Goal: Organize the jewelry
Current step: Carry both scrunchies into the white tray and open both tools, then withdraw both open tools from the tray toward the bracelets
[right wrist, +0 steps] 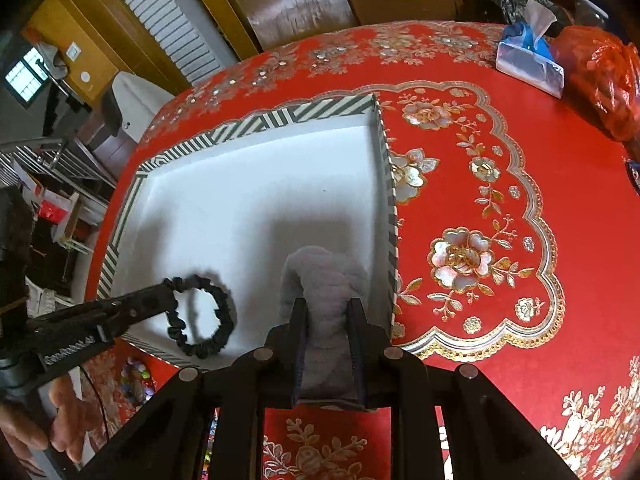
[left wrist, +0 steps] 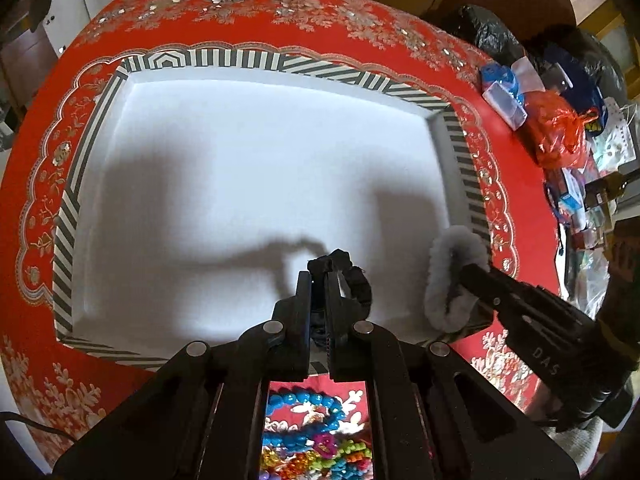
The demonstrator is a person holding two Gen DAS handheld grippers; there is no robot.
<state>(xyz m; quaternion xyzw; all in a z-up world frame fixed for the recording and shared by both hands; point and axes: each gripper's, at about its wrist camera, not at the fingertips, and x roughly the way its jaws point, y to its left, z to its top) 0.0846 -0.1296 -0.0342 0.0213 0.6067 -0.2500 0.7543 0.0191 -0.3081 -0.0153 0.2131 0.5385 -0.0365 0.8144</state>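
Note:
A shallow white tray (left wrist: 72, 208) with a black-and-white striped rim sits on the red floral tablecloth; it also shows in the right wrist view (right wrist: 260, 120). My left gripper (left wrist: 319, 276) is shut on a black scrunchie (left wrist: 360, 284) and holds it over the tray's near side; the scrunchie hangs as a ring in the right wrist view (right wrist: 216, 320), held by the left gripper (right wrist: 166, 292). My right gripper (right wrist: 327, 304) is shut on a fluffy grey scrunchie (right wrist: 324, 276) over the tray's near right corner. It also shows in the left wrist view (left wrist: 444, 280), held by the right gripper (left wrist: 464, 276).
Colourful bead bracelets (left wrist: 316, 424) lie on the cloth in front of the tray, under my left gripper. A tissue pack (right wrist: 528, 56), an orange plastic bag (right wrist: 604, 80) and other clutter sit at the table's right edge. Chairs stand beyond the far edge.

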